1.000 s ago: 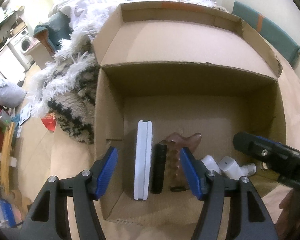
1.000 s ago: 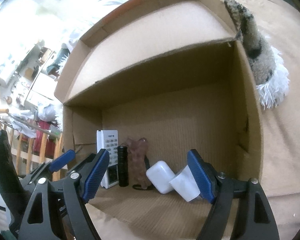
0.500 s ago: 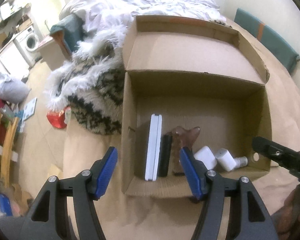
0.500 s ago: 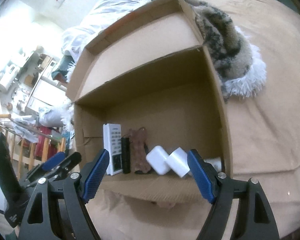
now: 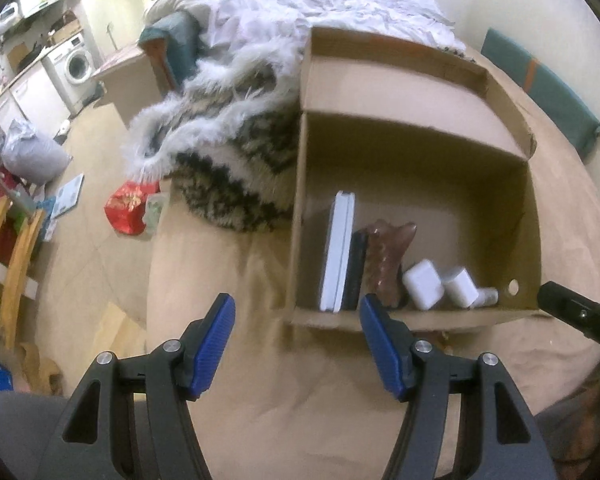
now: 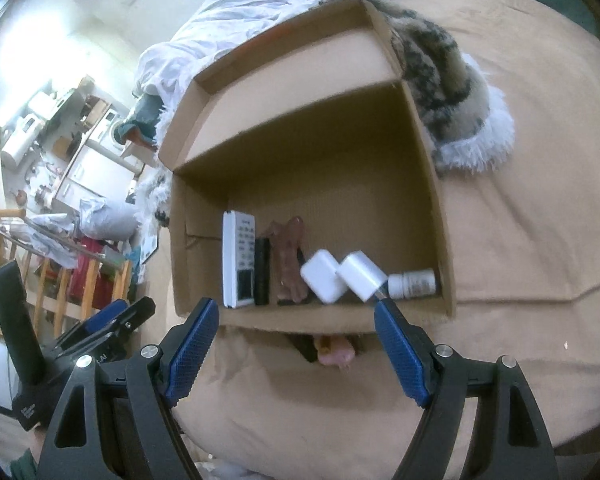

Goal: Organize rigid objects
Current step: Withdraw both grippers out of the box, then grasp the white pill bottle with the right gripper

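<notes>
The left gripper [image 5: 298, 332] hung tilted steeply down over the tan bed cover [image 5: 260, 380], its blue pads apart at a middling width with nothing between them. It sat just short of the near-left corner of the cardboard box [image 5: 296, 240]. The right gripper [image 6: 296, 340] pointed down at a shallower slant, its jaws spread wider and likewise empty, centred before the box's near wall [image 6: 332, 322].

Inside the box, along that near wall, the things stood in a row: a white remote [image 6: 239, 260] on its edge at the left, a slim black device [image 6: 262, 272] touching it, a reddish-brown ridged piece [image 6: 290, 260], then two white chargers [image 6: 342, 276] side by side, and a small white bottle [image 6: 412, 283] lying on its side at the right end. A pink object [image 6: 336, 350] poked out from beneath the box's near edge. A furry patterned blanket [image 5: 228, 152] lay against the box's far-left side.
</notes>
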Tool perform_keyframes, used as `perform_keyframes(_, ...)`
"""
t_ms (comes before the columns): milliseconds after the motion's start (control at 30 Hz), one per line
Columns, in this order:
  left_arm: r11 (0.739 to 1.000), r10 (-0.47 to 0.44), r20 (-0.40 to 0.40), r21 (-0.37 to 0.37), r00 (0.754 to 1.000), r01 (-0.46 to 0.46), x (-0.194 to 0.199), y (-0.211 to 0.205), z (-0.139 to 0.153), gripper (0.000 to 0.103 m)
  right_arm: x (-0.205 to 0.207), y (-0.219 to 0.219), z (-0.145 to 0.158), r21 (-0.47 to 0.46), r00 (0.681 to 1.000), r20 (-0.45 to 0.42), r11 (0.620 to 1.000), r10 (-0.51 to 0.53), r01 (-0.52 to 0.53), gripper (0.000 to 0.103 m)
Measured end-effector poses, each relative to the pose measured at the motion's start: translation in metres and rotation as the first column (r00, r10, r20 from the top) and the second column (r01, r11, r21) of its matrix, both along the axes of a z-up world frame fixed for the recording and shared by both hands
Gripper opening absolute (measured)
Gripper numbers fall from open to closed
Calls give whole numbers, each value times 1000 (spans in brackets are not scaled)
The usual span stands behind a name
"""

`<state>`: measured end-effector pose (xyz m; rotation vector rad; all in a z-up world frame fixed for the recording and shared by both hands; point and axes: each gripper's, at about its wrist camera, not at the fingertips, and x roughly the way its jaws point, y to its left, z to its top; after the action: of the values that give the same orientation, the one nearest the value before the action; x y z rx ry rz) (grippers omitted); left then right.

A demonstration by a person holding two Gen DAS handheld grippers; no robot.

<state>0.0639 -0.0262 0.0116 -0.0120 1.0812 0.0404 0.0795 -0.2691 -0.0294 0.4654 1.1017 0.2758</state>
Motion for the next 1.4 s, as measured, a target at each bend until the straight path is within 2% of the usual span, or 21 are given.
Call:
perform_keyframes(133, 1000, 15, -21, -18, 1000, -15, -4, 4, -12, 62, -7, -4, -19, -12, 999, -29, 1000, -19, 19, 85)
perform_keyframes(267, 1000, 22, -10, 3, 1000, -22, -4, 5, -24, 62, -6, -9, -44, -17, 994, -99, 999, -47, 45, 85)
perform_keyframes(433, 999, 49, -51, -21, 998, -50, 2, 9, -38, 62, -4, -13, -44, -12, 994, -87, 998, -68, 67, 85)
perform_keyframes(567, 998, 59, -65, -23, 996, -61, 4, 11, -43, 62, -1, -14, -51, -6, 991, -115, 997, -75, 75, 85)
perform_keyframes(733, 996, 72, -120, -39, 990, -77, 6, 13, -59, 62, -1, -18, -58, 1, 984, -152, 995, -94, 95, 85)
perform_keyframes(867, 992, 70, -167, -89, 984, -86, 11, 14, -72, 62, 0, -20, -62, 16, 980, -174, 994, -101, 105, 85)
perform_keyframes(933, 991, 42, -197, -119, 979, -67, 16, 8, -81, 62, 1, -19, -64, 17, 978, -181, 994, -101, 106, 85)
perform_keyframes(1067, 992, 9, -254, -121, 967, -41, 22, -13, -102, 62, 2, -19, -67, 7, 977, -189, 995, -94, 97, 85)
perform_keyframes(1233, 981, 38, -325, -167, 945, -97, 34, -41, -131, 62, 1, -26, -73, 1, 973, -207, 994, -106, 108, 85)
perform_keyframes(1400, 978, 93, -347, -143, 933, -151, 46, -59, -154, 62, -1, -33, -73, -3, 971, -206, 992, -125, 127, 85)
